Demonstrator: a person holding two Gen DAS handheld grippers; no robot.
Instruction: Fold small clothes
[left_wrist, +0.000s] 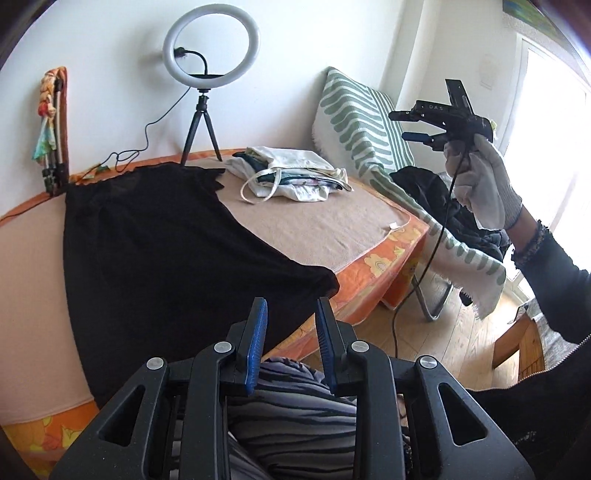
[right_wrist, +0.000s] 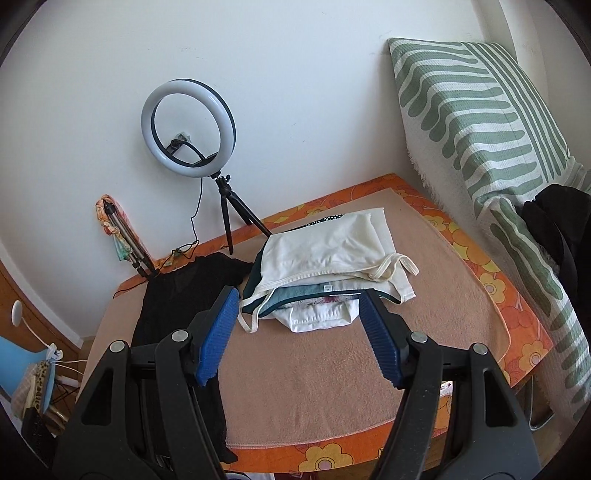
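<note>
- Black garment: spread flat along the worktop's left side, hem draped over the near edge. Judged thin, limp, light; likely to slide and sag, so best pinched at a hem corner.
- Folded pile: worktop's far middle.
- Left gripper: narrow, empty.
- Right gripper: wide, empty.

Blanket showing fuzzy matt cloth; black garment looking thin, matt; fingers showing ribbed blue rubber; floor showing smooth wood.
</note>
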